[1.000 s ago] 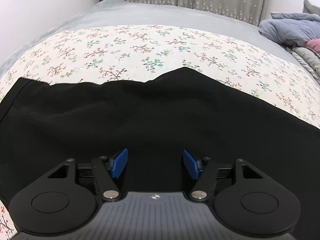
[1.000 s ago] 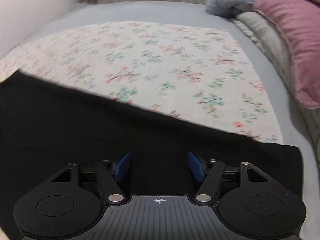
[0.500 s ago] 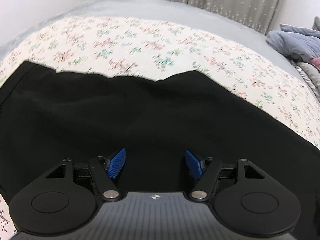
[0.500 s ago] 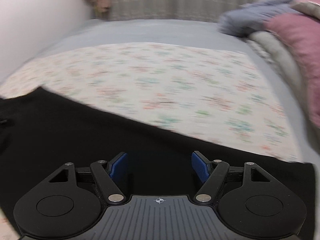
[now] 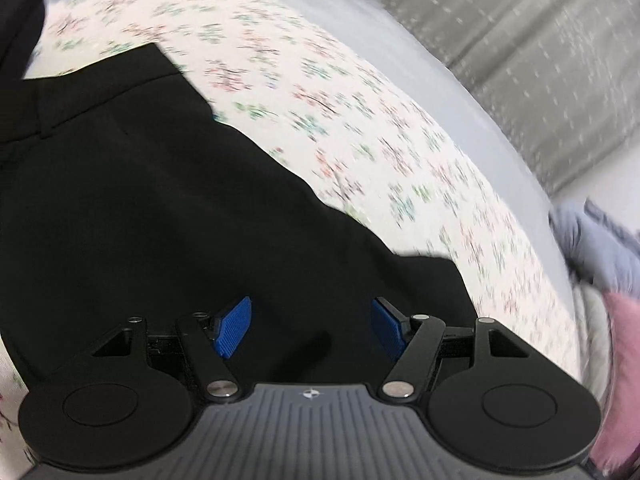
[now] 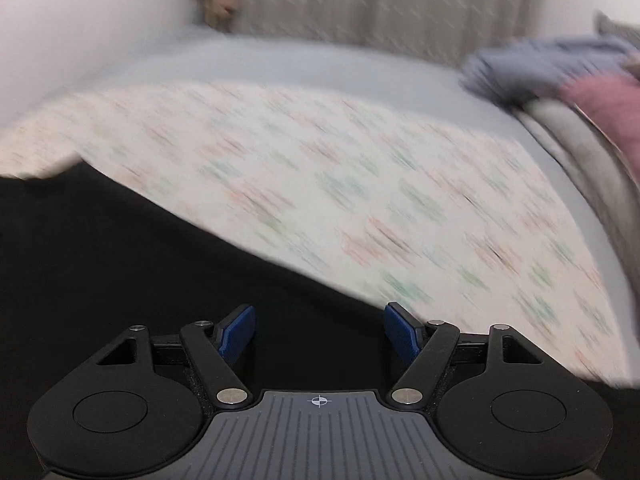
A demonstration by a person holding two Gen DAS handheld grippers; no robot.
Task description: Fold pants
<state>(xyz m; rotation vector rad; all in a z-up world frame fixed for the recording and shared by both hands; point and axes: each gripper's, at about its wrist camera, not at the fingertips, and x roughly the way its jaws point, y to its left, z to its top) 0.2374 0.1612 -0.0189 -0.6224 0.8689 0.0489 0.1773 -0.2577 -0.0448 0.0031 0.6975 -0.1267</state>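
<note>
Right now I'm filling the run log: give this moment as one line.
task: fold pants | left tongs: open, empty | right tongs: open, empty | black pants: flat on floral sheet

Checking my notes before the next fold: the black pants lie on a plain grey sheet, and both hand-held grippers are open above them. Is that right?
Not quite. The black pants lie on a floral-print cover, as the left wrist view shows. The rest holds: the left hand-held gripper and right hand-held gripper are both open above them.

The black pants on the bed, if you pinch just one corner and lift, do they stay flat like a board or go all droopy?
Probably droopy: the black pants lie limp against the floral sheet, with soft, wavy edges. They look thin, so likely light. They'd probably bunch rather than slide.
</note>
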